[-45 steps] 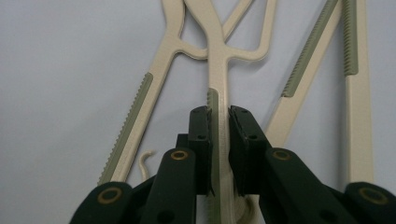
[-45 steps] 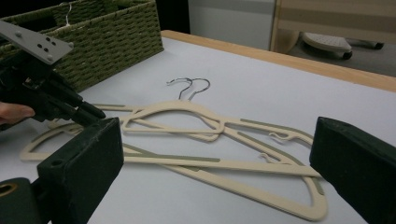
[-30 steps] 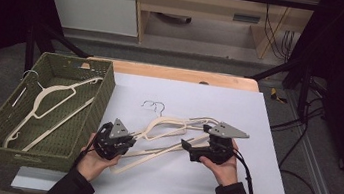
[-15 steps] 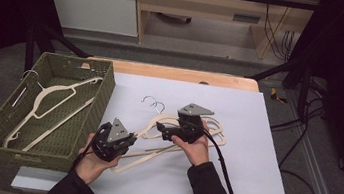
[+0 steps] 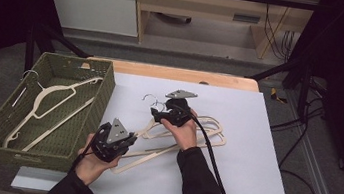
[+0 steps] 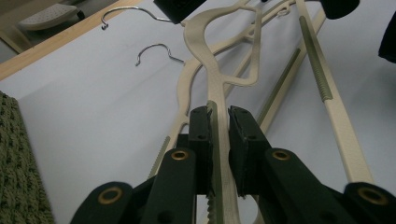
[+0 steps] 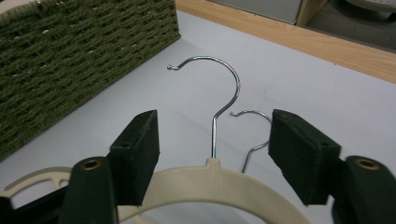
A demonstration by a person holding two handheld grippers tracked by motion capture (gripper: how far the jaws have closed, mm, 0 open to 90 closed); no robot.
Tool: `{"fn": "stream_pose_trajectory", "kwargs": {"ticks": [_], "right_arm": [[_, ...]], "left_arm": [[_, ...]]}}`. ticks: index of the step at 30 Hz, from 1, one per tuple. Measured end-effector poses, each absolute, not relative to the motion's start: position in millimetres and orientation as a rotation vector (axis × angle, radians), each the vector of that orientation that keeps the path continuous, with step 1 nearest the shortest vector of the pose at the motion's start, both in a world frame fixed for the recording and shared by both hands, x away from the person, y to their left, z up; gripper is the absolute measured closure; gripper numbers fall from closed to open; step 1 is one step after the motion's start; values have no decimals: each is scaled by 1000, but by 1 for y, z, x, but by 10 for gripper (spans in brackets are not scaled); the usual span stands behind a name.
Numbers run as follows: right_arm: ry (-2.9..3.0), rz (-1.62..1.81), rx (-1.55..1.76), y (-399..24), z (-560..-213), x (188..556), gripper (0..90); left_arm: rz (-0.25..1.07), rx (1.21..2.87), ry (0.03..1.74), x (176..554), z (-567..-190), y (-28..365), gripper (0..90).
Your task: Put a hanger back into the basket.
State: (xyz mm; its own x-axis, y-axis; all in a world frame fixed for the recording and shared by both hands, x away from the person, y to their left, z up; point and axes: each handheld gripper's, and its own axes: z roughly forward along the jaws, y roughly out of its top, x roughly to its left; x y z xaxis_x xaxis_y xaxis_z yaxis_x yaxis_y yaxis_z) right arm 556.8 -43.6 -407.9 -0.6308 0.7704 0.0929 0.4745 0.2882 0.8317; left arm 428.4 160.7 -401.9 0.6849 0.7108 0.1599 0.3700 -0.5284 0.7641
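Observation:
Two or three cream plastic hangers (image 5: 208, 132) with metal hooks (image 5: 150, 97) lie overlapping on the white table sheet. My left gripper (image 5: 126, 142) is at their lower left end, and in the left gripper view it (image 6: 218, 112) is shut on one hanger's arm (image 6: 215, 84). My right gripper (image 5: 156, 113) is at the hangers' necks. In the right gripper view its jaws (image 7: 215, 123) stand on either side of a hanger's neck (image 7: 215, 179) and hook (image 7: 229, 79). They have just been closing, and the pads do not touch it.
A green woven basket (image 5: 96, 98) stands at the left of the table and holds more cream hangers (image 5: 54, 97). A second hook (image 7: 254, 116) lies just beyond the right jaw. The table's wooden far edge (image 5: 183, 75) runs behind the sheet.
My right gripper has moved left across the sheet, from the hangers' right end to their necks, and its jaws have narrowed. The left gripper has kept its hold and place.

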Motion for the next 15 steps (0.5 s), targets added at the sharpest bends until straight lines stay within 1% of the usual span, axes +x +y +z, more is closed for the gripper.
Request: {"fn": "stream_pose_trajectory", "kwargs": {"ticks": [4,5,6,10,15], "right_arm": [[2237,1246,1166,-40,-414,566,461],[2237,1246,1166,-40,-414,566,461],[2235,1236,1178,-40,-417,571,518],[2259,1230,1217,-40,-424,575,603],[2308,1235,1240,-37,-429,578,760]], "left_arm": [[624,2183,817,428,-402,161,793],[624,2183,817,428,-402,161,793],[627,2161,822,428,-402,160,794],[627,2168,818,428,-403,159,794],[620,2175,816,427,-405,158,793]]}}
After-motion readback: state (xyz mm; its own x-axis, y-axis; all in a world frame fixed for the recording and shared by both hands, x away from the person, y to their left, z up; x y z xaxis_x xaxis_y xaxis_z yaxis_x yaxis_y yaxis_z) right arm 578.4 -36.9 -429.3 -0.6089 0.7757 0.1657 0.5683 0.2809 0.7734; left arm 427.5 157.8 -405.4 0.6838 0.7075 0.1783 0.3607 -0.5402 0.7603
